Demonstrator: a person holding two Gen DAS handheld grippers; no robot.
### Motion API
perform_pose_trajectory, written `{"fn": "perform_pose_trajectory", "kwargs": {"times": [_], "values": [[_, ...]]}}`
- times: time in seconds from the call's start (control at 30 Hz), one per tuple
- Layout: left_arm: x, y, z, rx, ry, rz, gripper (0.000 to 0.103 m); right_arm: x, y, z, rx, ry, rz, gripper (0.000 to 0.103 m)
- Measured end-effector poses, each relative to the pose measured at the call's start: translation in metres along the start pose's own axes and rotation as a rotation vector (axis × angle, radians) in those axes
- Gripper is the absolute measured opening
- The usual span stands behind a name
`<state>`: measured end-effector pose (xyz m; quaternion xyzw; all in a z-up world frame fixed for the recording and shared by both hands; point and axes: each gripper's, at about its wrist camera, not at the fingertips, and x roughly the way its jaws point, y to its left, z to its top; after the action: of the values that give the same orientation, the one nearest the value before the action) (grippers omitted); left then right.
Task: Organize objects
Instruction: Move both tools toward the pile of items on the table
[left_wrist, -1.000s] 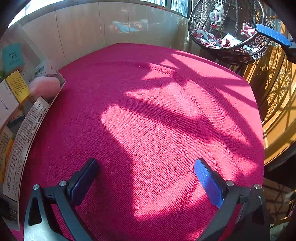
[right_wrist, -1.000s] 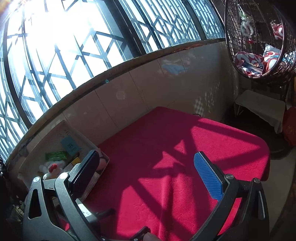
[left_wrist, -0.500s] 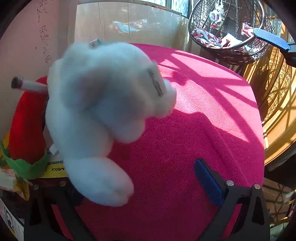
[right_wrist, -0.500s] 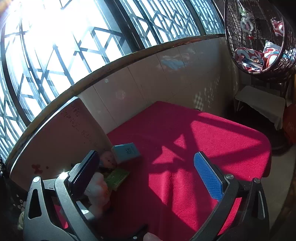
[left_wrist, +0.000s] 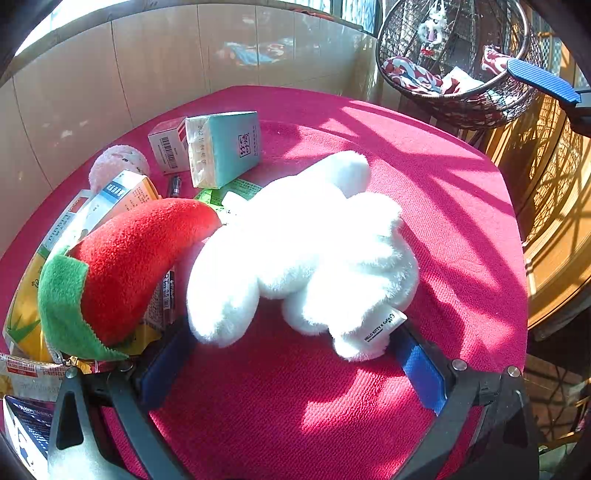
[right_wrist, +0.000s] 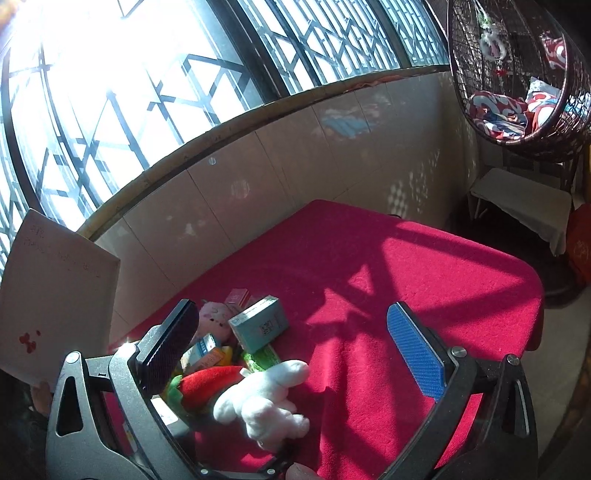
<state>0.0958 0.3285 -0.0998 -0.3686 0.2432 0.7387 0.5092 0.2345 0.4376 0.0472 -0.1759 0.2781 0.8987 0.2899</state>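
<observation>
I'm on a home balcony/sunroom: hanging wicker egg chair (right_wrist: 517, 74) w/ cushions, grilled windows (right_wrist: 147, 92), red-cloth tabletop (right_wrist: 406, 277).

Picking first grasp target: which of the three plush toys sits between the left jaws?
The white plush. Its legs lie between the left gripper's open jaws. The red-and-green plush lies left of them; the small pink plush is farther back by the boxes.

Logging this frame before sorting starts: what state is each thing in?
White plush toy: lying on the red cloth.
Red plush: lying across boxes.
Teal box: closed, tilted.
Left claw: open, empty.
Right claw: open, empty.
</observation>
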Motion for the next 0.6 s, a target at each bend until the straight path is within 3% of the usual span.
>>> {"fn": "perform_pose_trajectory", "kwargs": {"times": [0.6], "values": [[0.003, -0.002, -0.0008, 0.003, 0.001, 0.001, 0.103, -0.0024, 0.0017, -0.0019, -0.001, -0.003, 0.011, 0.103]]}}
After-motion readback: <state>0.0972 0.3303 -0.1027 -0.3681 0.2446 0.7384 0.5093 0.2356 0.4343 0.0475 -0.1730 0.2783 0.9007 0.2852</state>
